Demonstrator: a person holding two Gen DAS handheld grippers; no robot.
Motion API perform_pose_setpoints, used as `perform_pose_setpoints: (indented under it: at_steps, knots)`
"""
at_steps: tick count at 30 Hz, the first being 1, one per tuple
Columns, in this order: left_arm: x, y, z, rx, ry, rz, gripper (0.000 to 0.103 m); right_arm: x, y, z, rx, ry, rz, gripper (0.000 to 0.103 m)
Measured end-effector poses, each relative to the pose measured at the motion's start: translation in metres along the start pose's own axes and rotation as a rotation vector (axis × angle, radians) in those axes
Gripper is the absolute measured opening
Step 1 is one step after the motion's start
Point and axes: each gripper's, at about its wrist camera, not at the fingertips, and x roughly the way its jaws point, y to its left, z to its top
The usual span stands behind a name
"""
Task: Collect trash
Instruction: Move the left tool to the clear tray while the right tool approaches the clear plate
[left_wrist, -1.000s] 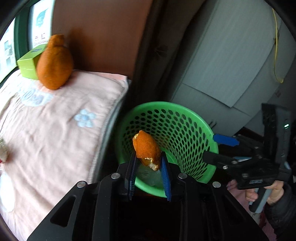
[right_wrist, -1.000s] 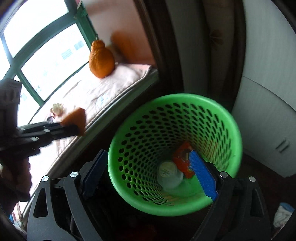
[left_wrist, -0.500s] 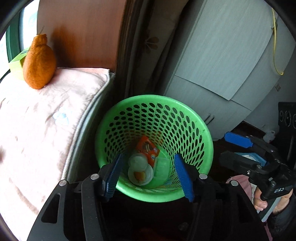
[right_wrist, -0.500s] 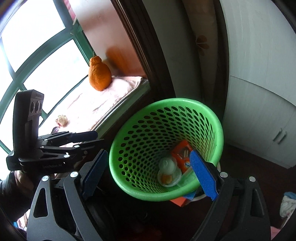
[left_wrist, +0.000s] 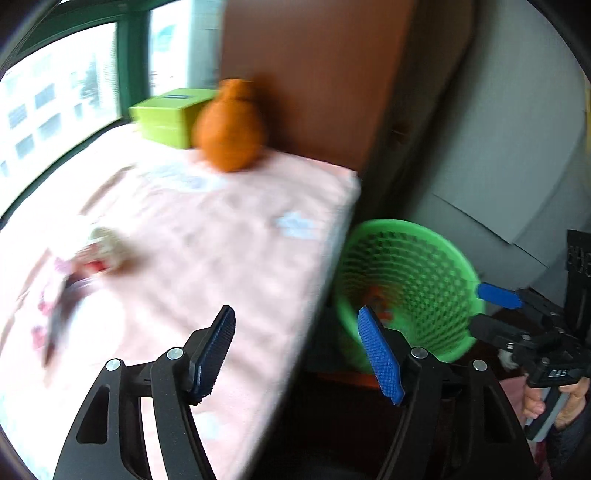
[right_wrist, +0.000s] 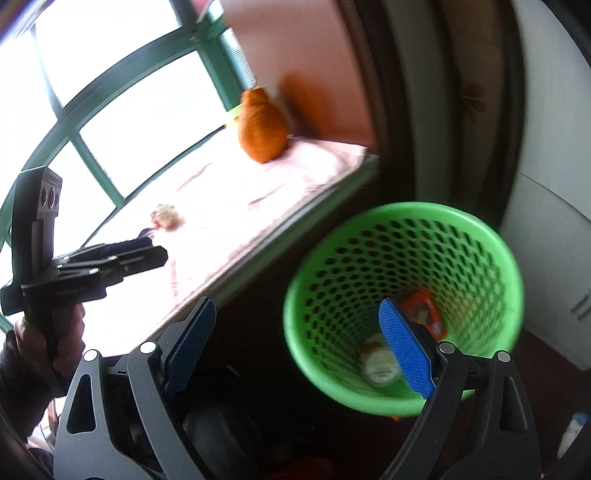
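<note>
A green perforated bin (right_wrist: 491, 258) stands on the floor beside the ledge; it also shows in the left wrist view (left_wrist: 443, 254). Inside lie an orange wrapper (right_wrist: 424, 310) and a round white lid (right_wrist: 380, 365). A crumpled wrapper (left_wrist: 109, 243) lies on the pink cushion (left_wrist: 221, 236); it shows small in the right wrist view (right_wrist: 166, 216). My left gripper (left_wrist: 297, 354) is open and empty over the cushion's edge. My right gripper (right_wrist: 297, 347) is open and empty just left of the bin.
A whole orange citrus (left_wrist: 229, 129) and a green box (left_wrist: 166, 118) sit at the cushion's far end by the window. White cabinet doors (right_wrist: 554, 184) stand behind the bin. A dark strip (left_wrist: 59, 317) lies blurred on the cushion's left.
My left gripper let the orange peel drop into the bin, opened, and swung left toward the cushion. My right gripper stayed open and shifted left of the bin.
</note>
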Motion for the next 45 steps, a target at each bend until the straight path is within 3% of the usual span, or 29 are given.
perform_pose_setpoints:
  at_steps: [10, 20, 27, 40, 45]
  knots:
    - [-0.037, 0.131, -0.015, -0.186, -0.033, 0.204, 0.067, 0.039, 0.078, 0.024, -0.147, 0.035, 0.093, 0.089]
    - [-0.051, 0.244, -0.035, -0.28, -0.021, 0.376, 0.067, 0.078, 0.14, 0.036, -0.216, 0.08, 0.168, 0.089]
    - [-0.035, 0.276, -0.043, -0.287, 0.023, 0.345, 0.068, 0.106, 0.174, 0.04, -0.243, 0.124, 0.198, 0.089]
    - [-0.009, 0.284, -0.048, -0.238, 0.047, 0.258, 0.068, 0.148, 0.213, 0.039, -0.281, 0.194, 0.208, 0.089]
    - [-0.007, 0.287, -0.051, -0.242, 0.037, 0.233, 0.058, 0.164, 0.224, 0.039, -0.304, 0.204, 0.182, 0.089]
